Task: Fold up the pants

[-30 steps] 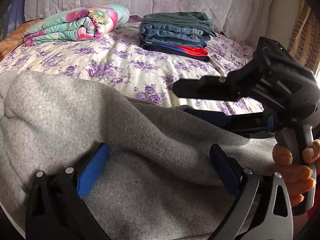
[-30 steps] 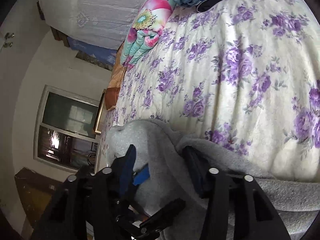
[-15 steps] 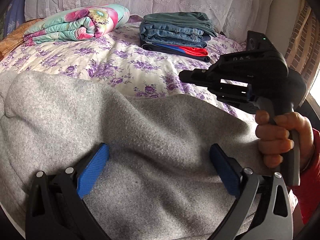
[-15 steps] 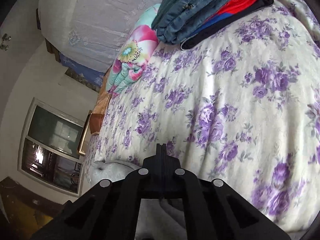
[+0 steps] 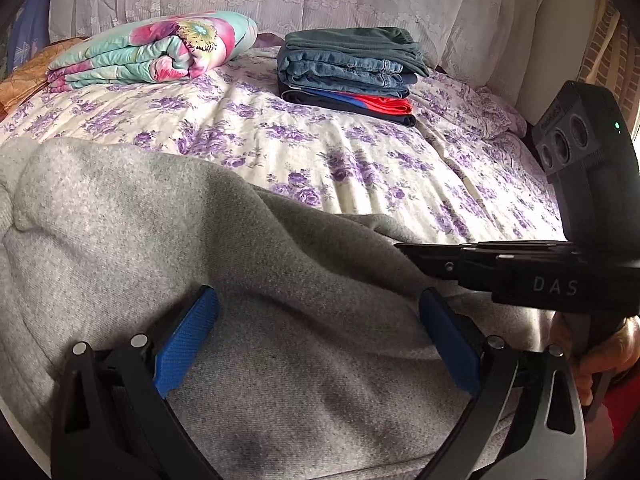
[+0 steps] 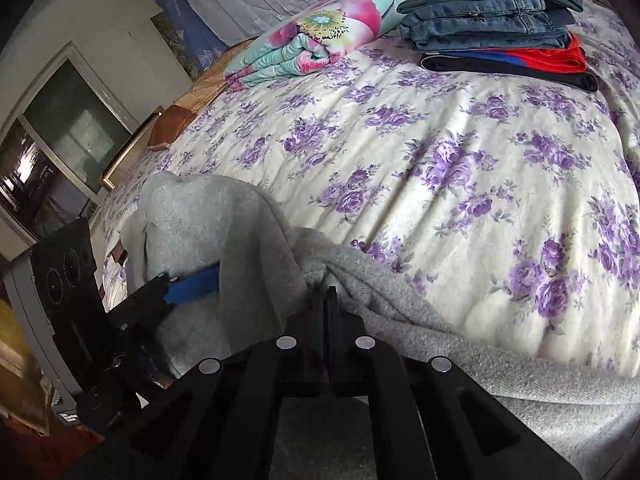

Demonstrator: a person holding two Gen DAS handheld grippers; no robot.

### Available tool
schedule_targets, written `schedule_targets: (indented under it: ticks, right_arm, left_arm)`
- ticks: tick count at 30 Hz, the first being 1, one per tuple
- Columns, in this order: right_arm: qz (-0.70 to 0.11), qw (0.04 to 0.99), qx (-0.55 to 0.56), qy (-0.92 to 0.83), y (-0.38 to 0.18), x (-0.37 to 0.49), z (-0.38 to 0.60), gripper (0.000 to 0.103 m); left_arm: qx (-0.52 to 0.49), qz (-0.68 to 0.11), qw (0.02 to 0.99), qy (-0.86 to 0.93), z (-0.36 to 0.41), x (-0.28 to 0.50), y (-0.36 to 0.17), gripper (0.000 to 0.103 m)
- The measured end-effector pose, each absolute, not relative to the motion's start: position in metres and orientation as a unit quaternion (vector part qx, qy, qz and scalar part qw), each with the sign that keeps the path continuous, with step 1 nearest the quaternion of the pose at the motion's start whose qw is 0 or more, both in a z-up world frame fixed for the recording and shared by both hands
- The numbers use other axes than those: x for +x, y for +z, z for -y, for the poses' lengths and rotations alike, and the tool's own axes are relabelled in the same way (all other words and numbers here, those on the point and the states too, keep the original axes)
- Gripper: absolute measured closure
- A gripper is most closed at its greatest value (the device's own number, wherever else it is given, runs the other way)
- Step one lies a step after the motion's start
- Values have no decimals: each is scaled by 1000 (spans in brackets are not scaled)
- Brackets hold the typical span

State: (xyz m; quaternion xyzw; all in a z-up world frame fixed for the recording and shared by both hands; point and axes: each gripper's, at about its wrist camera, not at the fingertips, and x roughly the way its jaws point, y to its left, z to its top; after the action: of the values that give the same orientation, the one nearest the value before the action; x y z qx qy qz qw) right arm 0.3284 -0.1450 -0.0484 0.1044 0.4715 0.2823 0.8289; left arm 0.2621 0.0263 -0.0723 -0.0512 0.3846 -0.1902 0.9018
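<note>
The grey pants (image 5: pixel 248 280) lie bunched on the near side of the bed, on the flowered bedspread (image 5: pixel 360 152), filling the lower half of the left wrist view; a raised ridge of fabric runs from upper left down toward the right.

The left gripper (image 5: pixel 316 332) has its jaws spread wide over the pants; its 2 blue pads (image 5: pixel 186 340) sit apart on the cloth with a broad span of grey fabric between them, pressing on nothing.

The right gripper (image 6: pixel 326 296) has its jaws brought fully together; from its own camera a gathered fold of the grey pants (image 6: pixel 256 240) rises right at the fingertips and appears pinched there, the cloth pulled into creases that converge on the tips. In the left wrist view the same gripper (image 5: pixel 404 247) reaches in from the right, its thin closed tip lying against the ridge of fabric, with a hand (image 5: pixel 592 352) gripping its handle at the lower right edge.

Farther back on the bed a stack of folded clothes (image 5: pixel 352 72) sits right of centre, denim and dark green over red, blue and black; a rolled floral quilt (image 5: pixel 152 54) lies to its left, well apart from the pants.
</note>
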Motion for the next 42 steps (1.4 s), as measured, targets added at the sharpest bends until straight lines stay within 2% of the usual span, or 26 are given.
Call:
schedule_targets:
  ticks: [3, 8, 10, 14, 22, 24, 26, 31, 34, 37, 41, 42]
  right_arm:
    - [-493, 797, 195, 291, -56, 342, 163, 99]
    - [-499, 731, 354, 303, -76, 359, 183, 80]
    - [-499, 723, 364, 310, -76, 362, 179, 71]
    - [-505, 740, 329, 298, -72, 364, 162, 72]
    - [-467, 675, 477, 315, -79, 379, 182, 58]
    - [-458, 687, 469, 313, -77, 384, 184, 59]
    - [-463, 692, 462, 305, -82, 387, 185, 65]
    - [-466, 723, 417, 295, -78, 382, 185, 93]
    - [-463, 761, 354, 285, -69, 378, 174, 94]
    - [-448, 832, 215, 247, -61, 384, 154, 94]
    - [-469, 819, 224, 243, -76, 405, 161, 94]
    - [-461, 826, 221, 239, -74, 405, 164, 90]
  left_arm:
    - [-47, -382, 903, -190, -27, 258, -72, 5]
    - [-47, -383, 903, -189, -26, 257, -72, 5]
    - [-48, -383, 903, -189, -26, 257, -72, 5]
    - [-48, -383, 903, -189, -26, 257, -72, 5]
    - [-54, -382, 902, -193, -27, 257, -72, 5]
    - [-55, -382, 902, -193, -26, 256, -72, 5]
    - [-55, -383, 902, -193, -27, 257, -72, 5]
    - [-57, -382, 902, -194, -27, 257, -72, 5]
    - [-56, -383, 902, -193, -27, 257, -72, 5]
    - [-56, -386, 899, -198, -28, 258, -72, 5]
    - [-23, -391, 897, -204, -40, 250, -72, 5]
    - [-8, -385, 903, -191, -47, 244, -72, 5]
